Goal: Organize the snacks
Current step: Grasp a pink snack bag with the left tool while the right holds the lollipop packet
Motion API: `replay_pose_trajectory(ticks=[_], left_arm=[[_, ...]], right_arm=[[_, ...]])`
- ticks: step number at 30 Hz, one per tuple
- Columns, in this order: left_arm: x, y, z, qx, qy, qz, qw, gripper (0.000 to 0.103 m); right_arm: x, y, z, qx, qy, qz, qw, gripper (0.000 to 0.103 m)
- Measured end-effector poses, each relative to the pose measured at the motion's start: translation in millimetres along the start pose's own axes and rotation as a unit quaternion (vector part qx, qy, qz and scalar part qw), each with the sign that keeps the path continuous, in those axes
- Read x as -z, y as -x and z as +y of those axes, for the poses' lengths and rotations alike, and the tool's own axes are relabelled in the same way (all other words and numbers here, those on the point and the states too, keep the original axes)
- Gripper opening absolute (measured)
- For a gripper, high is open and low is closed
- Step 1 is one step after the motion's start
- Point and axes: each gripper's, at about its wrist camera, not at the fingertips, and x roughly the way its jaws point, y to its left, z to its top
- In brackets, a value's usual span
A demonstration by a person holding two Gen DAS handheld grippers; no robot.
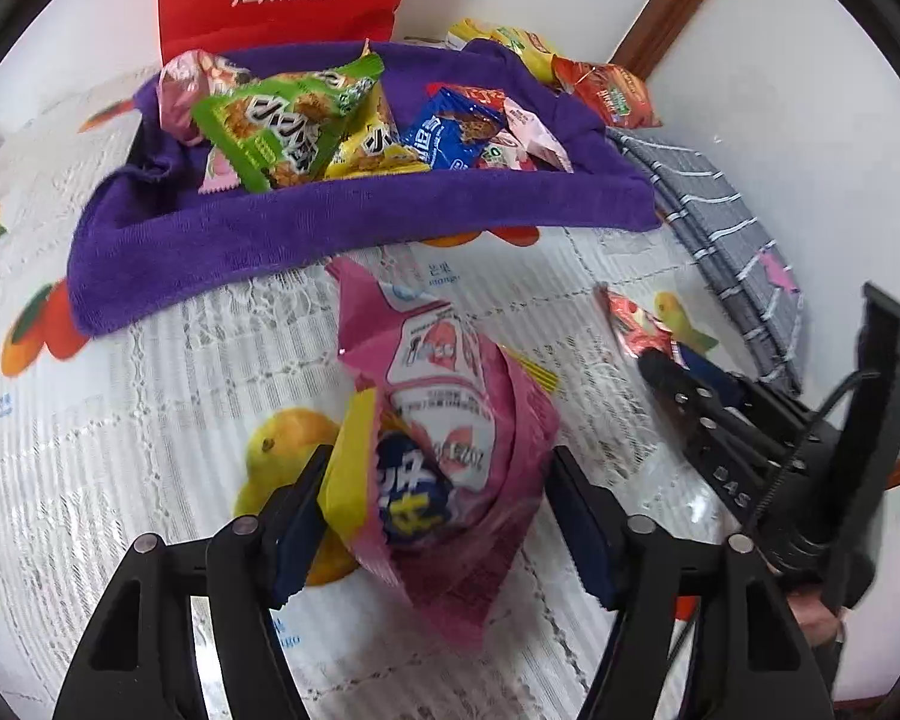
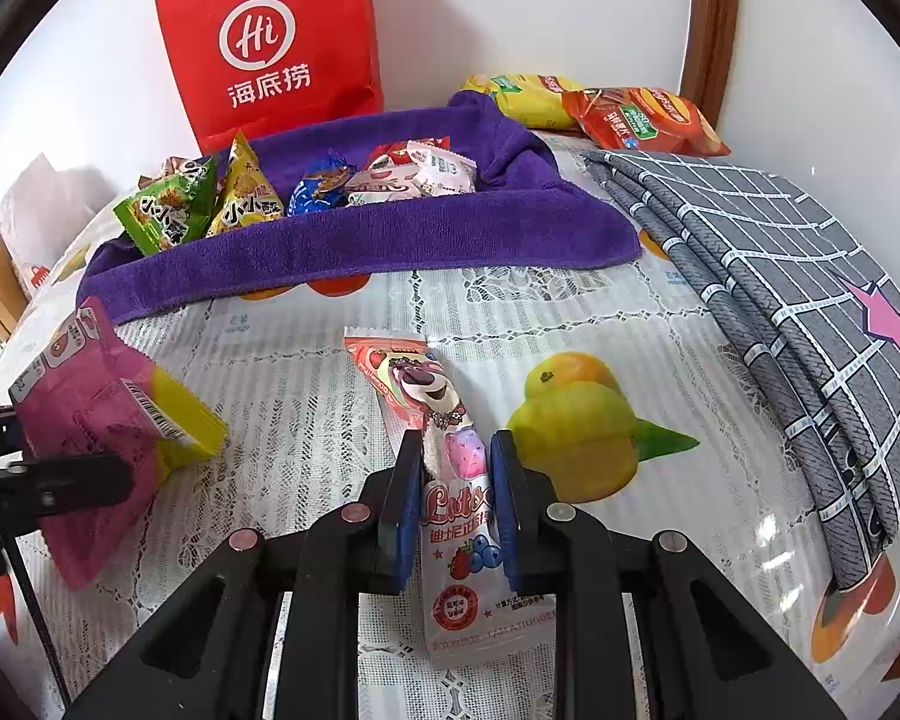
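In the left wrist view, the left gripper (image 1: 435,516) pinches a bundle of snack packs between its blue pads: a pink packet (image 1: 450,396) with a yellow packet (image 1: 348,474) pressed against its side, the bundle reaching from the picture's centre down toward 6 o'clock over the fruit-print tablecloth (image 1: 150,360). At 3 o'clock in that view the right gripper (image 1: 660,360) shows from the side, its fingers pressed close together on a red-and-white wrapper. In the right wrist view that same gripper (image 2: 455,504) is clamped on a long strawberry-bear candy packet (image 2: 444,480), which lies on the cloth and runs from just below centre up toward 11 o'clock; the pink packet (image 2: 84,438) and its yellow partner (image 2: 180,408) appear at 9 o'clock, with the tip of the left gripper's finger (image 2: 72,477) against them. Farther off, toward 12 o'clock, a purple towel (image 2: 360,240) is folded up like a tray and holds small snacks, among them a green triangular pack (image 2: 162,216), a yellow triangular pack (image 2: 243,198), a blue wrapper (image 2: 321,183) and pink-white packets (image 2: 414,177). At 2 o'clock lies a folded grey checked cloth (image 2: 780,252). Beyond the towel, a yellow bag (image 2: 528,96) and an orange-red bag (image 2: 636,117) rest at 1 o'clock, and a red paper bag (image 2: 270,48) stands against the white wall at 11 o'clock.
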Motion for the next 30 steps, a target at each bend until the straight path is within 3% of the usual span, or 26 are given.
replay_pose_trajectory(ticks=[7,20,25,30], left_arm=[[-2.7,10.1,-3.7,0.006,-0.012,-0.028,0.9995,0.055],[-15.4,55.3,2.2,0.019,-0.015,-0.063,0.9977,0.054],[-28.4,70.6,8.9,0.016,-0.012,-0.077,0.9968,0.054],[-43.6,79.2,19.1,0.014,-0.001,-0.087,0.9961,0.054]], right_arm=[[0.1,-0.5,-1.3,-0.001,-0.001,0.0,1.0,0.023],[-1.2,0.8,-2.5,-0.006,-0.01,0.0,1.0,0.02],[-12.1,3.5,-4.1,-0.043,-0.038,0.01,0.998,0.019],[-39.0,24.8,1.9,-0.059,-0.04,-0.021,0.997,0.019]])
